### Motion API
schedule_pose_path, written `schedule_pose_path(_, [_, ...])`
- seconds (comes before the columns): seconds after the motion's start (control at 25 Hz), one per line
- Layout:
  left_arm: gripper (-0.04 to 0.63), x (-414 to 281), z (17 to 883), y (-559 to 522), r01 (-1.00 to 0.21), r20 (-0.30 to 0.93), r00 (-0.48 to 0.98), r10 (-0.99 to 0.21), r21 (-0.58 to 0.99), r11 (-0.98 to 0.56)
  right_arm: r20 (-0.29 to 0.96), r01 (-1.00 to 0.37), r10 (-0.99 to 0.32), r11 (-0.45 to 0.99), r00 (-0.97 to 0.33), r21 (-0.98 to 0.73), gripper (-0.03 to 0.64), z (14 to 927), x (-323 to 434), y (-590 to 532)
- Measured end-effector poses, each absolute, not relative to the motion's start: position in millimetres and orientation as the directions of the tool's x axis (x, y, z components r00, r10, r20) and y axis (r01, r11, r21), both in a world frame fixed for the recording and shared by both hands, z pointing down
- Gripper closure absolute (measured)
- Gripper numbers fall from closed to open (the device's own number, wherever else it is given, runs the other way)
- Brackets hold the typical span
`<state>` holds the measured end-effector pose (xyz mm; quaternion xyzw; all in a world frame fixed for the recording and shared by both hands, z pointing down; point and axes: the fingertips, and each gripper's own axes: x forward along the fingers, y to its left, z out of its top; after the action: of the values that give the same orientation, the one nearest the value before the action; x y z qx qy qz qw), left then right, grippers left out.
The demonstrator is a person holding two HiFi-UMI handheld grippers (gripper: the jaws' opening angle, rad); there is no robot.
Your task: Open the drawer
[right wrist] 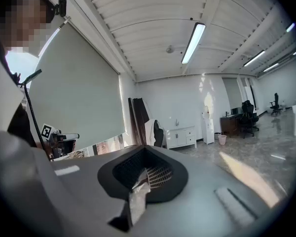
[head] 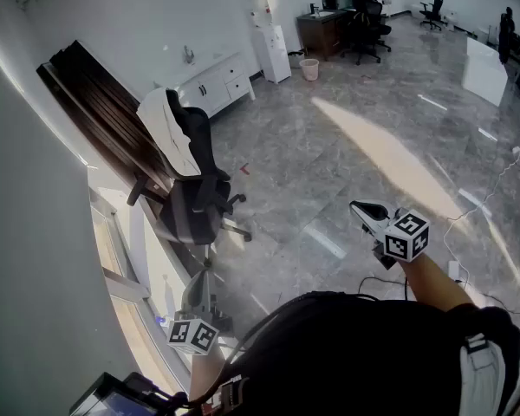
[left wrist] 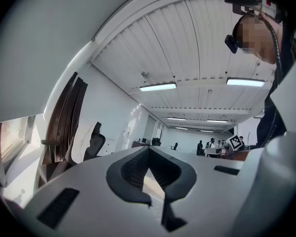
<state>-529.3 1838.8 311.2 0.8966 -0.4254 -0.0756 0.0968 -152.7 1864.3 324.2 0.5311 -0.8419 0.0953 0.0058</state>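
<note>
Drawer sits in the white cabinet at the far wall, well apart from us. We judge it light, rigid and free-sliding; grip at its front pull, too small to see. Left gripper and right gripper: jaws together, empty.

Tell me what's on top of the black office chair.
A white cloth drapes over the office chair's backrest. The upper part of the backrest beneath it is covered and cannot be seen.

Office chair sits mid-left, by the window. Behind it, upper middle, a cabinet stands against the wall; a bin is right of that, a desk further back. Left gripper lower left, right gripper lower right, over the floor.
</note>
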Motion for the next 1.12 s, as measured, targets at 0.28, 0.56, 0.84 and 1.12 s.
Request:
schedule_pose_path(0.28, [0.604, -530, 310, 1833, -0.751, -0.053, 0.624, -0.779, 0.236, -0.617, 0.11, -0.889, -0.887, 0.432, -0.449, -0.153, 0.624, 323, -158, 1855])
schedule_pose_path(0.56, [0.604, -531, 310, 1831, -0.757, -0.055, 0.616, -0.785, 0.233, -0.61, 0.11, -0.883, -0.88, 0.444, -0.462, -0.152, 0.624, 323, -161, 1849])
schedule_pose_path(0.84, [0.604, -533, 313, 1827, -0.756, -0.058, 0.615, -0.787, 0.24, -0.609, 0.086, -0.874, -0.88, 0.445, -0.467, -0.194, 0.623, 323, -162, 1842])
schedule_pose_path(1.12, [0.604, -535, 311, 1823, -0.758, -0.054, 0.615, -0.787, 0.233, -0.609, 0.073, -0.88, -0.883, 0.449, -0.463, -0.155, 0.623, 317, -166, 1839])
